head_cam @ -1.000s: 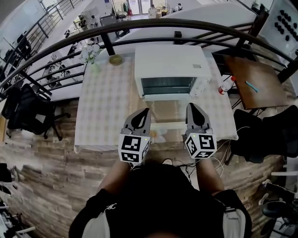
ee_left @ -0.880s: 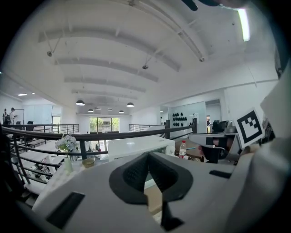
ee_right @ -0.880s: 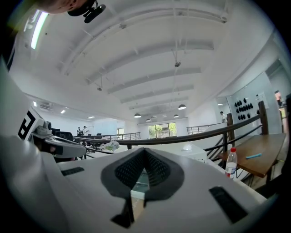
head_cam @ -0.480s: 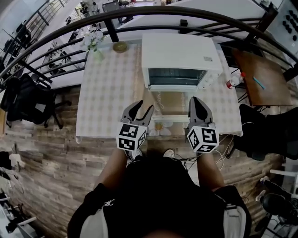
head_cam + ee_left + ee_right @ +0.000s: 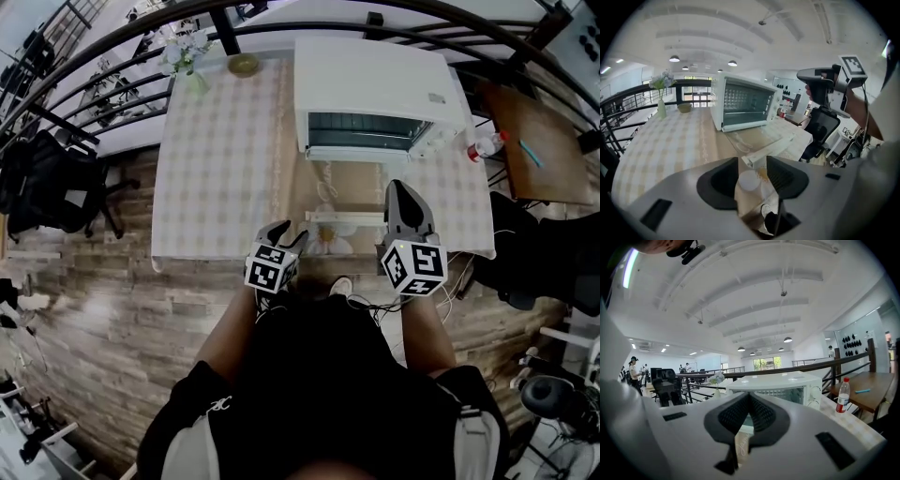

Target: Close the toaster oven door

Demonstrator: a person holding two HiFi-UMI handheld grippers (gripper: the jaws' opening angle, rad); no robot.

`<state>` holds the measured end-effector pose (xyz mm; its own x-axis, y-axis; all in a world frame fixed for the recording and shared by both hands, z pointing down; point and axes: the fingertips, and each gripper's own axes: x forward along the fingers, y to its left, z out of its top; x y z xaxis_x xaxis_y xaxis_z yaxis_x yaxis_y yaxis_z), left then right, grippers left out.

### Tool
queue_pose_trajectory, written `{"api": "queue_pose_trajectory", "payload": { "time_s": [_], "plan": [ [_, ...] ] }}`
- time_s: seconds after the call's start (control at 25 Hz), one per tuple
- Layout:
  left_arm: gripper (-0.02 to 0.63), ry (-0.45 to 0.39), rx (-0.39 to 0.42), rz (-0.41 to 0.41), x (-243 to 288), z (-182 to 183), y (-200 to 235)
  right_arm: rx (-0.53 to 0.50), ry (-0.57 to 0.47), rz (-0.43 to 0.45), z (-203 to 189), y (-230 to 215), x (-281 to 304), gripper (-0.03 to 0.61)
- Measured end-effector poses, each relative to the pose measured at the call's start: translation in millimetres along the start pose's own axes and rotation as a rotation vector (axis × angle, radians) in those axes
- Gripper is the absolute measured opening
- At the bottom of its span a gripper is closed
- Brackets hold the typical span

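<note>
The white toaster oven [image 5: 377, 92] stands at the far side of the checked table [image 5: 216, 159]. Its glass door [image 5: 342, 192] lies open and flat, with the white handle [image 5: 345, 217] toward me. My left gripper [image 5: 290, 236] hangs at the table's near edge, just left of the handle; its jaws are opening and nothing is between them. The left gripper view shows the oven [image 5: 743, 105] and the handle [image 5: 776, 150] beyond the open left gripper [image 5: 752, 160]. My right gripper [image 5: 401, 187] is shut and empty above the door's right end. The right gripper view has the right gripper [image 5: 749, 395] facing the oven [image 5: 785, 383].
A water bottle [image 5: 486, 145] stands right of the oven. A vase of flowers [image 5: 187, 52] and a small bowl [image 5: 244, 64] sit at the table's far left. A dark railing [image 5: 112, 47] runs behind. A wooden desk [image 5: 525, 159] is at the right, a black chair [image 5: 47, 187] at the left.
My left gripper went from shut to open and drew back toward the table's near edge. The right gripper stayed shut near the door's right end.
</note>
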<state>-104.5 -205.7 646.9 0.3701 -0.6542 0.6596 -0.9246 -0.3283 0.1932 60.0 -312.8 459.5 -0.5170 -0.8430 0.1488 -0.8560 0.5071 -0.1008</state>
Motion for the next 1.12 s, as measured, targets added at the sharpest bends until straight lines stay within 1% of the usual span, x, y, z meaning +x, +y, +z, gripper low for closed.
{"api": "queue_pose_trajectory", "payload": {
  "time_s": [0.16,0.32,0.48,0.64,0.84,0.92,1.0,1.08,1.12],
  "plan": [
    [0.196,0.063,-0.029,-0.033,21,-30,0,-0.008,0.036,-0.028,-10,-5,-4,-0.008],
    [0.196,0.096,-0.063,-0.059,40,-43,-3,-0.019,0.058,-0.075,-15,-17,-15,-0.008],
    [0.196,0.115,-0.062,-0.072,66,-54,-2,-0.024,0.073,-0.146,-19,-37,-32,-0.008],
    [0.196,0.105,-0.071,-0.068,84,-58,2,-0.026,0.087,-0.213,-22,-54,-51,-0.008],
    [0.196,0.083,-0.094,-0.094,98,-52,-6,-0.03,0.089,-0.284,-19,-69,-75,-0.008],
    [0.196,0.075,-0.104,-0.082,103,-50,-7,-0.031,0.088,-0.303,-19,-73,-83,-0.008],
    [0.19,0.052,-0.144,-0.063,105,-45,-4,-0.033,0.089,-0.316,-19,-75,-89,-0.008],
    [0.142,0.02,-0.211,-0.06,105,-38,-1,-0.034,0.091,-0.326,-20,-77,-94,-0.008],
    [0.13,0.012,-0.24,-0.064,105,-36,-1,-0.034,0.092,-0.329,-20,-78,-97,-0.008]
  ]
}}
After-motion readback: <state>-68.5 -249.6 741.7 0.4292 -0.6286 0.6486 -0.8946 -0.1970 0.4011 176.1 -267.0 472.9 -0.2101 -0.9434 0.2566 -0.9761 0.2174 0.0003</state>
